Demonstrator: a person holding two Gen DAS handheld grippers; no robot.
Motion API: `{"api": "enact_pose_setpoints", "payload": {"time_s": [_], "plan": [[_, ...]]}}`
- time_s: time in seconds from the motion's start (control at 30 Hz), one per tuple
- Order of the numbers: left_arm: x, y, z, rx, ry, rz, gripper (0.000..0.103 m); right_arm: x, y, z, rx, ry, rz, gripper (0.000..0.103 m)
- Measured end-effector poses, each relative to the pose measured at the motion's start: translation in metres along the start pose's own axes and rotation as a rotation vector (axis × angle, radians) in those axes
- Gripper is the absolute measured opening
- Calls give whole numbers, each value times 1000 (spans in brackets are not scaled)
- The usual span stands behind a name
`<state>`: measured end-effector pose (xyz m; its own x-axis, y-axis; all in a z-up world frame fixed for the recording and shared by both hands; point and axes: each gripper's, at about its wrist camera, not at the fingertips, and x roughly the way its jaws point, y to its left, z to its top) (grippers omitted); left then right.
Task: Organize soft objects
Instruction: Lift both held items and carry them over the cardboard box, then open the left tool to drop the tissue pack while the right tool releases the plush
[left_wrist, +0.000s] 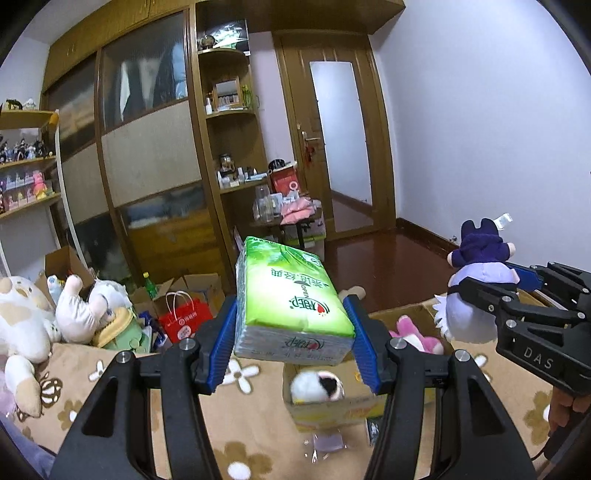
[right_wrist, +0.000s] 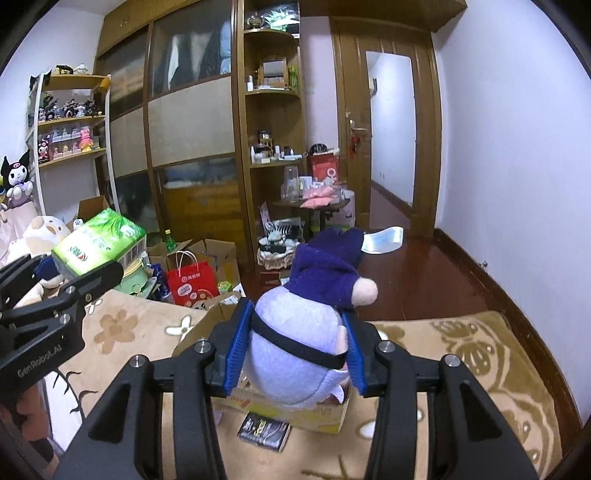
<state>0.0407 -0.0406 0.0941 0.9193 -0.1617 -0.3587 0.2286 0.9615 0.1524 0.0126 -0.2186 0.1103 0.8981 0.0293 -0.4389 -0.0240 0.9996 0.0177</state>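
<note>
Left gripper (left_wrist: 291, 328) clamped on green tissue pack (left_wrist: 291, 295), blue pads pressed to both long sides; pack lifted clear above floral blanket (left_wrist: 236, 410), centre of left wrist view. Right gripper (right_wrist: 295, 354) clamped on lavender plush doll (right_wrist: 295, 354), pads squeezing its pale round body under a black band; purple-hooded part of doll pointing away toward upper centre of right wrist view.

Left wrist view only: open cardboard box (left_wrist: 332, 410) directly below tissue pack, with white-and-black plush (left_wrist: 317, 386) and pink plush (left_wrist: 417, 334) inside; right gripper entering from right edge with doll at its tip; heap of cream plush toys (left_wrist: 48, 317) at left edge.

Right wrist view only: small dark packet (right_wrist: 264, 430) lying on blanket just in front of box, lower centre; black-and-white Kuromi plush (right_wrist: 16, 177) at far left; tissue pack held at left edge, barcode end visible.

Both views: red paper bag (right_wrist: 192, 282) on floor beyond blanket, among open cartons.
</note>
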Motion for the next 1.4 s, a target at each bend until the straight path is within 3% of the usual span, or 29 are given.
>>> {"api": "enact_pose_setpoints", "payload": {"time_s": [0.37,0.83,1.3,1.4], "plan": [[35,-2,19,-11,-11,-17,55,25,-6,17,-26,-19,3,49],[80,-1,-10,-45,64,-51,56,57,-19,-6,28,10,56,49],[132,-1,-44,-56,179,-66,55,103,-28,-28,41,75,76,50],[145,-1,-51,-67,215,-98,55,112,-30,-34,49,94,91,50]]}}
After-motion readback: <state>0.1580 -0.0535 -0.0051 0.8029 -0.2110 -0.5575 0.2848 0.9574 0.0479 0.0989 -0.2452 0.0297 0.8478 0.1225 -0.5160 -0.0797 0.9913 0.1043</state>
